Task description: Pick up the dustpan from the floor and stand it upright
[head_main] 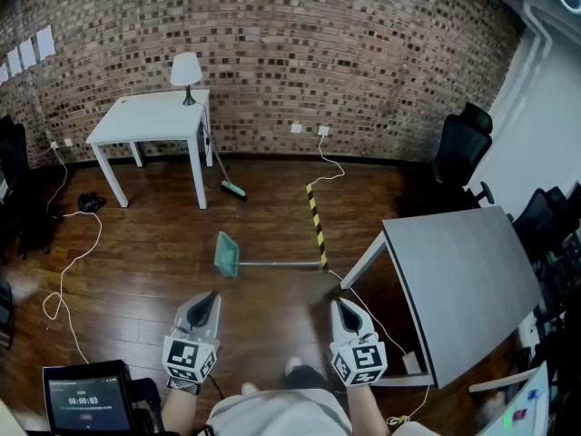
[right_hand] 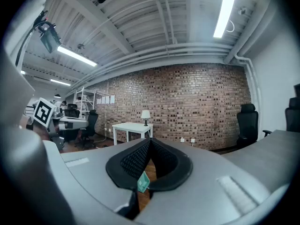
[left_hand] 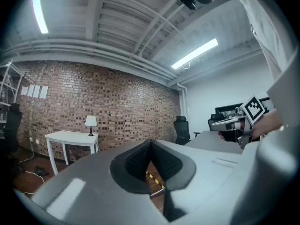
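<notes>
The green dustpan [head_main: 227, 254] lies flat on the wooden floor, its long thin handle [head_main: 281, 264] running to the right. Both grippers hover well short of it, close to the person's body. My left gripper [head_main: 205, 303] sits below the pan's head; its jaws meet at the tips with nothing between them. My right gripper [head_main: 346, 309] is shut and empty, below the handle's end. In the right gripper view a bit of the green dustpan [right_hand: 142, 183] shows through the gap under the closed jaws [right_hand: 150, 140]. The left gripper view shows its closed jaws [left_hand: 150, 142] and the right gripper [left_hand: 234, 123] beside it.
A white table [head_main: 150, 121] with a lamp [head_main: 186, 73] stands by the brick wall, with a broom [head_main: 227, 175] leaning on it. A grey table [head_main: 463, 280] is at the right, with black chairs [head_main: 461, 148] beyond. Yellow-black tape [head_main: 316, 225] and cables [head_main: 68, 271] cross the floor.
</notes>
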Demonstrator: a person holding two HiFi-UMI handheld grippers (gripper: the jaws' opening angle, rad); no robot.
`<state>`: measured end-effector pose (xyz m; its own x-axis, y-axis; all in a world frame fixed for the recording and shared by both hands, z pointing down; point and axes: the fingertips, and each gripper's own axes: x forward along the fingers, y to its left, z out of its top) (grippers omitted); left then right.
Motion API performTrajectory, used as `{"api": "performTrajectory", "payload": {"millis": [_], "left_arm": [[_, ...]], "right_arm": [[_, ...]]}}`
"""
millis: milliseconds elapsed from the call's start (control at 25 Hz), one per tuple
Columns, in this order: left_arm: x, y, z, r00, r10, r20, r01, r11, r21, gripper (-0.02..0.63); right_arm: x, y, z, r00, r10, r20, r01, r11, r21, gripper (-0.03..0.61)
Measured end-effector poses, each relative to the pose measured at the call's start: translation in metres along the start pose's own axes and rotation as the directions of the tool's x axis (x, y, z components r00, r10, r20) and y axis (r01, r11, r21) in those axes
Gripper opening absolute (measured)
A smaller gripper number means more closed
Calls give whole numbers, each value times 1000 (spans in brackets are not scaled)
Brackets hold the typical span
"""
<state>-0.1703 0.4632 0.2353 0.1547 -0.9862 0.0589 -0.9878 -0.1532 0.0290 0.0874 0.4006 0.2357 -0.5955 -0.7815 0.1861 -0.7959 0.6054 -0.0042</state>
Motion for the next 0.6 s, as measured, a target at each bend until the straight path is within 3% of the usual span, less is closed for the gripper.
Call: {"api": "performTrajectory", "payload": {"millis": [240, 440, 600], "left_arm": [[20, 22, 2, 1000, 16, 10, -16, 1000, 10, 0], [55, 29, -6, 1000, 27, -10, -27, 999, 25, 0], [100, 49, -10, 996, 83, -31, -81, 995, 50, 0]], "right_arm": [[28, -15, 7, 999, -42, 33, 42, 999, 6, 12], [70, -40, 6, 999, -29, 40, 28, 999, 23, 12], [124, -64, 3, 999, 7, 44, -8, 999, 37, 12]]}}
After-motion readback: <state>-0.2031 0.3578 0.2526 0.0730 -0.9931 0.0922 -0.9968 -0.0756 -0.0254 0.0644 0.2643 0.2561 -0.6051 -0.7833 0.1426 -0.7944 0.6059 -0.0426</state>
